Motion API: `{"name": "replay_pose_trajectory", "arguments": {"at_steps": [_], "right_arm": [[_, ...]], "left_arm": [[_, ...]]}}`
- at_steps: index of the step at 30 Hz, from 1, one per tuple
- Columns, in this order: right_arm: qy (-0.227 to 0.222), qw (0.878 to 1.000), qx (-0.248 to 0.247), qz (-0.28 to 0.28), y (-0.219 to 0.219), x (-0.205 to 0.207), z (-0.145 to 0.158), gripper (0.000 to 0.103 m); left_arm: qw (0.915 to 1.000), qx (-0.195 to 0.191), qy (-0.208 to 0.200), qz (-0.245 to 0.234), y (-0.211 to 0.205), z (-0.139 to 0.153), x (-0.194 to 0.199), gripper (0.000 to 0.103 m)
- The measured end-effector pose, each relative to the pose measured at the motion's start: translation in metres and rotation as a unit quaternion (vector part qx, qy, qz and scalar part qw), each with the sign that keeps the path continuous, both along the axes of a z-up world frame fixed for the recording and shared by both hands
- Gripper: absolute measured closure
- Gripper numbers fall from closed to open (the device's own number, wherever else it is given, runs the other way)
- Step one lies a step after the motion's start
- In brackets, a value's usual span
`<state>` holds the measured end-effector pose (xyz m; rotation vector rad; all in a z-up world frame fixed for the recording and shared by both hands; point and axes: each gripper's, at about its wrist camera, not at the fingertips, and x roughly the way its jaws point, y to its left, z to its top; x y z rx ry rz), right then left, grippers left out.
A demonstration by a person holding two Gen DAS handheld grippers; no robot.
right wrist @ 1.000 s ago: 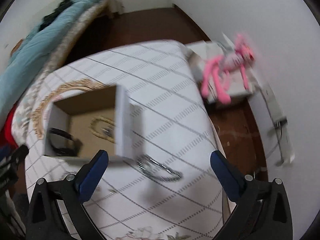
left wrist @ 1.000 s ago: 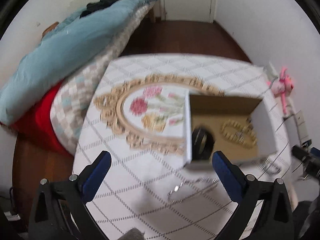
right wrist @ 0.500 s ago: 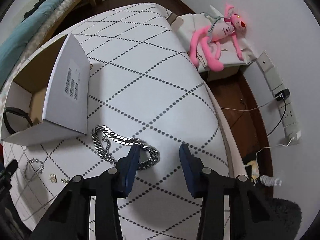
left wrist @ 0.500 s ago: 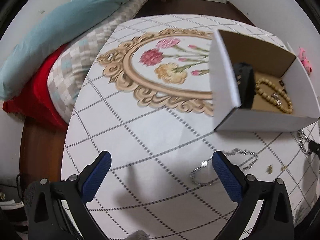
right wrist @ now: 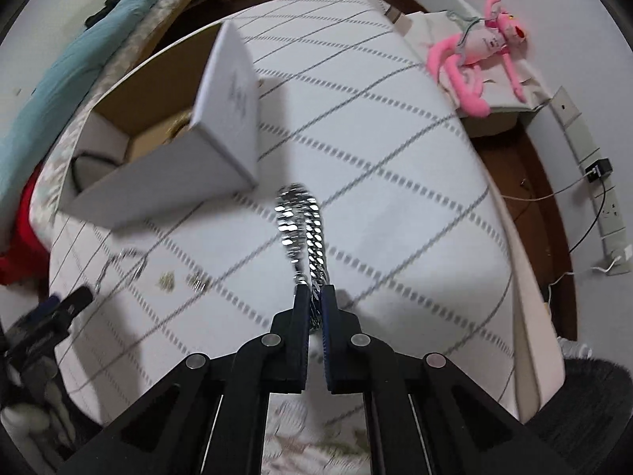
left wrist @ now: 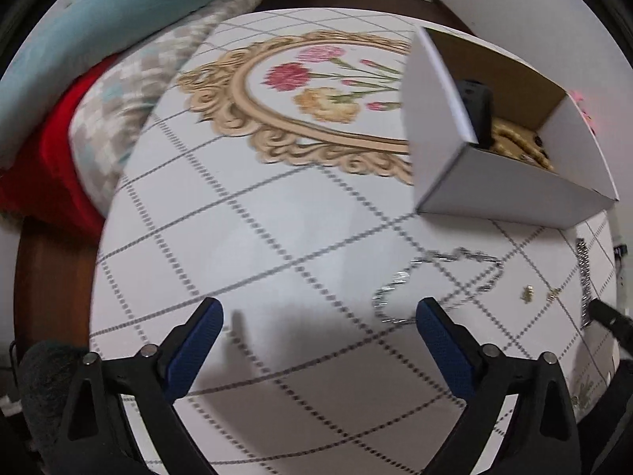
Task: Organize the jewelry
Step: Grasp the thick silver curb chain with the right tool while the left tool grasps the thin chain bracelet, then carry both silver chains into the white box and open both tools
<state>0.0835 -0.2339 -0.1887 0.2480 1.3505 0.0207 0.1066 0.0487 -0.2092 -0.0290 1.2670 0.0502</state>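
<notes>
The right gripper (right wrist: 313, 297) has just pinched shut on the chunky chain (right wrist: 301, 221) right beside the box (right wrist: 166, 194), probably to drop it in, while the left gripper (left wrist: 319, 310) hangs wide open near the thin chain (left wrist: 437, 281).

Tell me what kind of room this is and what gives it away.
Most likely a bedroom in a home. Folded bedding, a light blue quilt over a red blanket, is stacked beside the cloth-covered table, a pink plush toy lies on a low stand by the wall, and the floor is dark wood.
</notes>
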Motion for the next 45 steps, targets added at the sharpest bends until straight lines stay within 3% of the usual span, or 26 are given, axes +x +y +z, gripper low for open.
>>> {"name": "replay_pose_trajectory", "arguments": {"at_steps": [1,6,9,10,11,17,30,39,45], "right_arm": [[0.0,1.0,-0.001,0.0,0.001,-0.001,0.0,0.097],[0.0,1.0,-0.005,-0.008,0.003,-0.002,0.0,0.097],[0.001,1.0,-0.008,-0.011,0.001,0.0,-0.001,0.097],[0.002,1.0,-0.008,-0.011,0.001,0.001,-0.001,0.098],[0.001,1.0,-0.008,-0.01,0.002,0.001,-0.001,0.098],[-0.02,1.0,0.011,-0.008,0.003,0.003,0.017,0.099],[-0.074,0.993,0.094,-0.009,0.006,0.01,0.077,0.099],[-0.124,0.983,0.13,0.021,0.013,0.028,0.134,0.099],[-0.151,0.979,0.131,0.047,0.022,0.066,0.167,0.099]], "left_arm": [[0.9999,-0.003,0.002,-0.01,-0.006,-0.003,0.003,0.004],[0.999,-0.006,-0.002,-0.045,-0.028,-0.006,0.009,0.033],[0.9967,-0.005,-0.015,-0.08,-0.046,0.0,0.007,0.068],[0.9958,-0.004,-0.017,-0.089,-0.051,0.001,0.006,0.088],[0.9949,-0.003,-0.016,-0.1,-0.058,0.002,0.005,0.099],[0.9946,-0.041,-0.018,-0.093,-0.061,0.012,0.009,0.1],[0.9874,-0.125,-0.077,-0.06,-0.024,0.08,0.005,0.1],[0.9749,-0.166,-0.127,-0.078,-0.022,0.146,0.017,0.1],[0.9677,-0.17,-0.16,-0.095,-0.029,0.185,0.055,0.1]]}}
